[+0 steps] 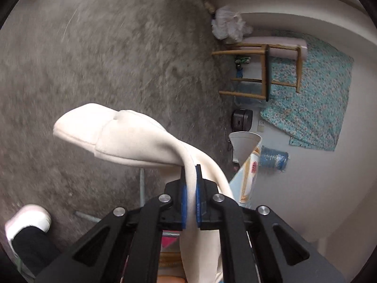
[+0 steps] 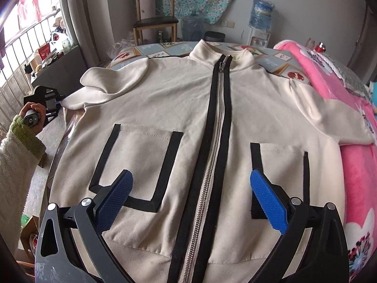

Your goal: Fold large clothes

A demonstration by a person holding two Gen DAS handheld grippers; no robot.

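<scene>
So the left gripper (image 1: 190, 176) has its two blue pads (image 1: 183, 202) pinched tight on a strip of the cream jacket's sleeve (image 1: 132, 136); the fabric runs up between the fingers, then flops over to the left of the tips with the cuff end hanging in the air above grey floor (image 1: 94, 47); below and left of those fingers you can see a white shoe (image 1: 30, 217) with a black trouser leg; off to the right of the tips there's a wooden chair (image 1: 264, 70) and a floral cloth (image 1: 318, 94) on the wall, everything tipped sideways in that view.

From the right wrist view, far left of the fingers, a hand (image 2: 35, 115) in a fuzzy sleeve holds that left gripper (image 2: 48, 105) at the sleeve end (image 2: 73, 101), just off the table edge; the zip-up jacket (image 2: 188, 108) lies flat, front up and zipped, on a patterned tablecloth (image 2: 141, 49); the right gripper (image 2: 192, 198) has its fingers spread wide with nothing pinched; the left finger (image 2: 115, 200) sits over the black-trimmed pocket (image 2: 141, 162), the zipper (image 2: 212, 153) runs up between the two fingers, and the right finger (image 2: 268, 202) sits over the other pocket (image 2: 280, 165); can't tell if the tips actually touch the fabric; right of the fingers the other sleeve (image 2: 329, 118) drapes onto a pink blanket (image 2: 353, 176).
</scene>
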